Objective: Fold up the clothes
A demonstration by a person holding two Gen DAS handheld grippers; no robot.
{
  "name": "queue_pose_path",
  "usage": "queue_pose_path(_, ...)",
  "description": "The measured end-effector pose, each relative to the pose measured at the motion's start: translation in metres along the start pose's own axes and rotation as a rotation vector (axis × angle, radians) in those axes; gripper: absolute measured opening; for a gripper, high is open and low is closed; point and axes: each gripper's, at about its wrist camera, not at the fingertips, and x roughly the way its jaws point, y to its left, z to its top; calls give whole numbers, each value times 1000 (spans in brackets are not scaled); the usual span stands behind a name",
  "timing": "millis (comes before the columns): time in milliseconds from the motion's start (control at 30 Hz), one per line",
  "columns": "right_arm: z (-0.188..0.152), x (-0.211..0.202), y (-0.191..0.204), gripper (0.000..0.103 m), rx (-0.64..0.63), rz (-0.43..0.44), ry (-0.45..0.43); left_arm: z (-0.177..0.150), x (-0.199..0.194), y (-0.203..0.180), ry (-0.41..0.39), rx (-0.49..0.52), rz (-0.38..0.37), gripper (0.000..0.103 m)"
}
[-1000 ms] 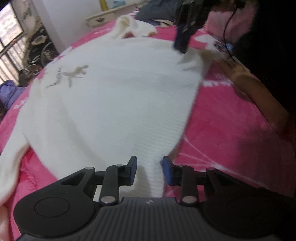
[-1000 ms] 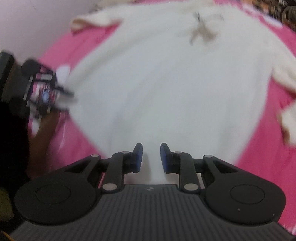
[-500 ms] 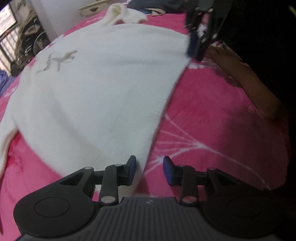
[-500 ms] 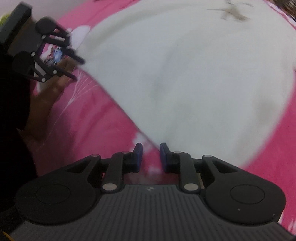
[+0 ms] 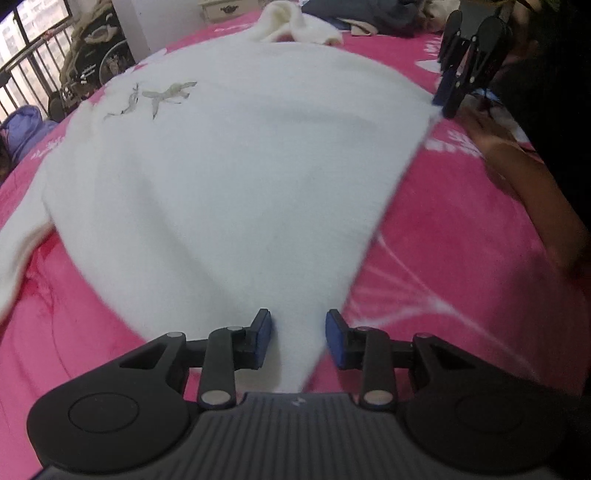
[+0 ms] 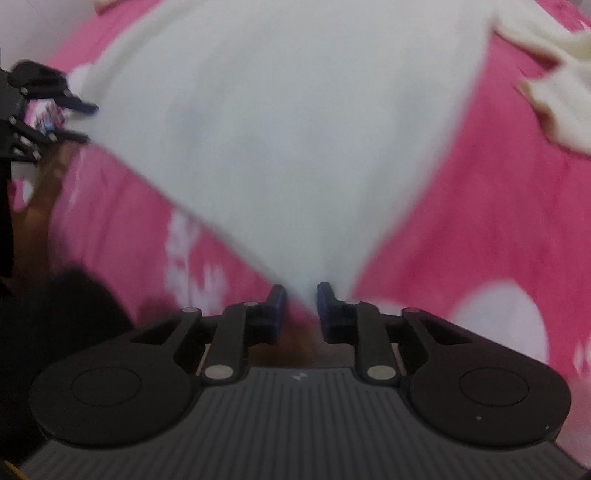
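- A white sweater (image 5: 236, 177) is lying spread flat on a bed, over a pink blanket (image 5: 443, 258) printed with white patterns.
- A small grey embroidered motif (image 5: 162, 98) is showing on the sweater's far left area in the left wrist view.
- One sleeve (image 5: 22, 243) is trailing off to the left edge of that view; the other sleeve (image 5: 295, 24) is lying bunched at the far end of the sweater.
- I am holding my left hand-held gripper (image 5: 297, 341) at one near corner of the sweater. Its blue pads (image 5: 334, 343) are standing apart with the corner of the fabric lying between them, and a gap is showing on each side of the cloth; the jaws are not clamping it.
- I am holding my right hand-held gripper (image 6: 300, 312) at the other hem corner. Its jaws are standing narrowly apart with the pointed corner of the sweater (image 6: 280, 129) running down into the gap. The view is blurred, so I cannot tell whether the pads are pinching the fabric.
- In the left wrist view, the right hand-held gripper (image 5: 448, 99) is appearing at the far right, at the sweater's corner, with my forearm (image 5: 524, 192) lying over the blanket below it.
- In the right wrist view, the left hand-held gripper (image 6: 79, 122) is appearing at the left edge, at the opposite hem corner.
- Dark clothes (image 5: 369, 18) are lying piled at the far end of the bed, and a window with bars (image 5: 22, 55) is showing at upper left.
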Motion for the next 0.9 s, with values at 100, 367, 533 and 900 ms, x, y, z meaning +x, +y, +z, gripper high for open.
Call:
queue_pose_path(100, 2, -21, -11, 15, 47, -41, 4, -1, -10, 4, 4, 1, 10, 35)
queue_pose_path(367, 81, -68, -16, 15, -34, -80, -53, 35, -32, 35, -13, 49, 43, 35)
queue_pose_path(533, 160, -60, 5, 17, -186, -150, 7, 77, -28, 76, 40, 58, 78, 38)
queue_pose_path(900, 303, 12, 28, 18, -199, -8, -138, 84, 3, 204, 27, -392, 194, 41)
